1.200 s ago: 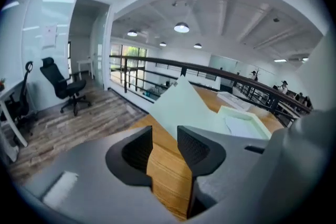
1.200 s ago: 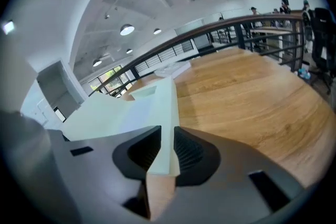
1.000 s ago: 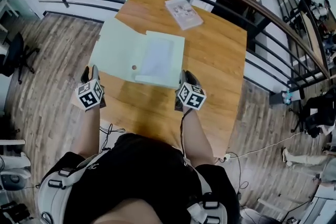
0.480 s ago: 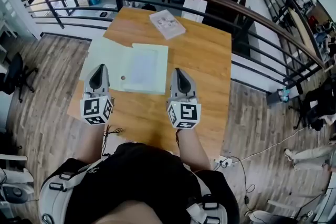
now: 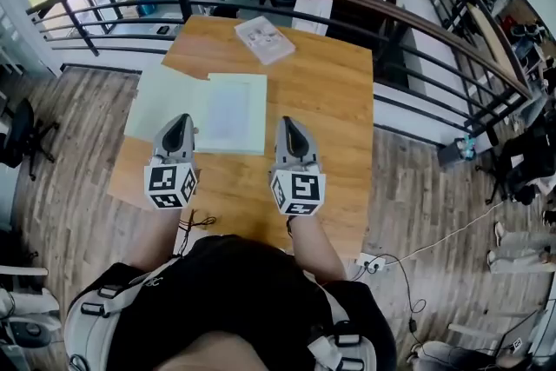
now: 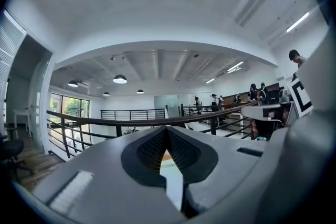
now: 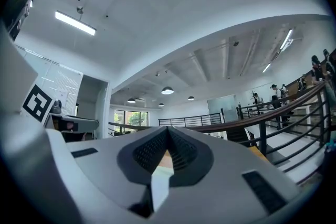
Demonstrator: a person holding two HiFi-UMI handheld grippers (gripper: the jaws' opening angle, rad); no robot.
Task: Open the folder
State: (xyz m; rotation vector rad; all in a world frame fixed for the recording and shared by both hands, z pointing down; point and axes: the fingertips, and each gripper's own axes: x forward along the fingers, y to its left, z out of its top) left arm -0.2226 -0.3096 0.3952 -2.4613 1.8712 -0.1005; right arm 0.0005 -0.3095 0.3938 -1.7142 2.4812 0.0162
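A pale green folder (image 5: 161,96) lies open on the wooden table (image 5: 321,100), its flap spread to the left and a white sheet (image 5: 230,110) in its right half. My left gripper (image 5: 180,128) hovers over the folder's near edge, jaws shut and empty. My right gripper (image 5: 287,128) hangs just right of the folder, also shut with nothing in it. Both point level, away from me. In the left gripper view the left gripper (image 6: 167,129) shows its tips together, and in the right gripper view the right gripper (image 7: 168,129) does too.
A white booklet (image 5: 264,40) lies at the table's far edge. A dark curved railing (image 5: 382,13) runs behind and to the right of the table. A cable (image 5: 417,248) trails over the wooden floor at the right.
Both grippers have risen off the table's near edge and turned level. Their jaws have shut. The folder lies as before.
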